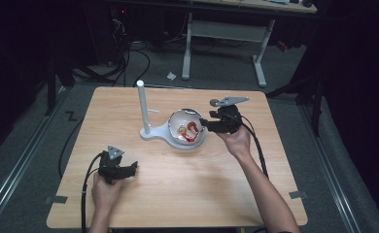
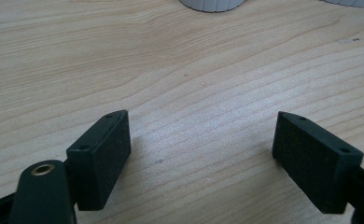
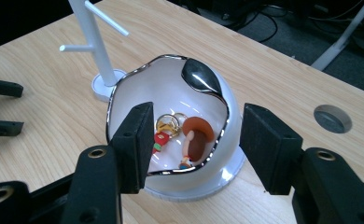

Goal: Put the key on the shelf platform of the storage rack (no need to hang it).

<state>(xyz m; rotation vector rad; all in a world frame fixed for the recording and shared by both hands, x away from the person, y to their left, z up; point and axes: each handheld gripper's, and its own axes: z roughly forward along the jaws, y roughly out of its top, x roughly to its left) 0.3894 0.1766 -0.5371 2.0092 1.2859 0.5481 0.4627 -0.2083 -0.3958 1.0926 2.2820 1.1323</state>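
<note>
Wood, high view: pale desk [image 1: 178, 194] with a white egg-shaped bowl [image 1: 178, 119] near its middle, mouth turned toward the person.
Bowl contents, high view: red and gold trinkets [image 1: 188, 130] lying inside.
Stand, high view: white post [image 1: 142, 104] rising just left of the bowl, joined to it by a shared white base.
Right gripper, high view: right gripper [image 1: 203, 125] held at the bowl's right rim, hand [image 1: 237, 141] behind it.
Left gripper, high view: left gripper [image 1: 133, 168] well apart from the bowl, toward the near left, resting low on the desk.
Left gripper view: two black jaws spread wide, released, bare desk [image 2: 194, 84] between them; white base edge [image 2: 211, 4] of the bowl's stand at the top.
Right gripper view: right gripper [image 3: 196, 149] released, jaws wide, straddling the bowl [image 3: 171, 88] from in front, grasping nothing.
Inside the bowl, right gripper view: brown-capped figure [image 3: 196, 135], gold ring [image 3: 168, 123], small red piece [image 3: 160, 139].
Stand, right gripper view: post [image 3: 94, 42] with thin pegs, left of and behind the bowl.
</note>
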